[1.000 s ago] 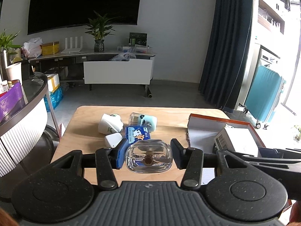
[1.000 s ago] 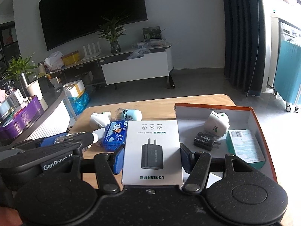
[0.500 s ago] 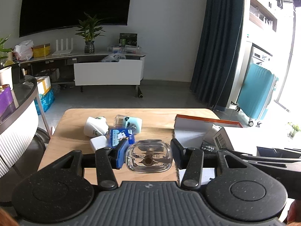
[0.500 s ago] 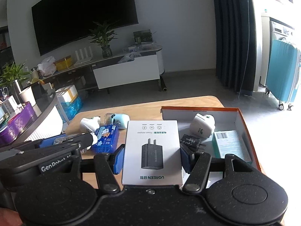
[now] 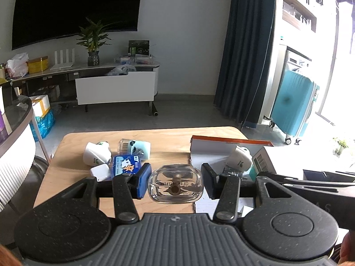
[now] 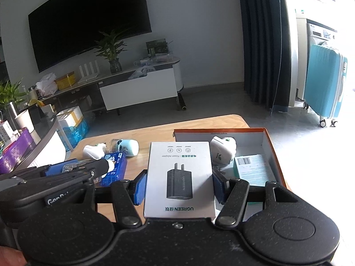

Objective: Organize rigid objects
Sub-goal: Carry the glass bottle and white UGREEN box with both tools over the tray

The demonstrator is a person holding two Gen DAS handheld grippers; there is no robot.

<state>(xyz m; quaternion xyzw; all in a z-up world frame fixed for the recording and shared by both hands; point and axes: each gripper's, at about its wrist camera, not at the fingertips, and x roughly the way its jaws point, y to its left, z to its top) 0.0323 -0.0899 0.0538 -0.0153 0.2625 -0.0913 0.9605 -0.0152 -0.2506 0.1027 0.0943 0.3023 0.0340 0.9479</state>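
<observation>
Both tools have slid toward the orange box [image 6: 275, 146]. The left tool [image 5: 175, 182] pinches a clear glass bottle [image 5: 175, 184]; the right tool [image 6: 178, 182] pinches a charger box [image 6: 179, 177], ready to go in.

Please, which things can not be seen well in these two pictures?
- Box floor, right wrist view: near part hidden by the adapter carton and the right gripper.
- Dark part in the box, left wrist view: too small and half hidden by a finger to name.
- Glass bottle print: too blurred to read.
</observation>
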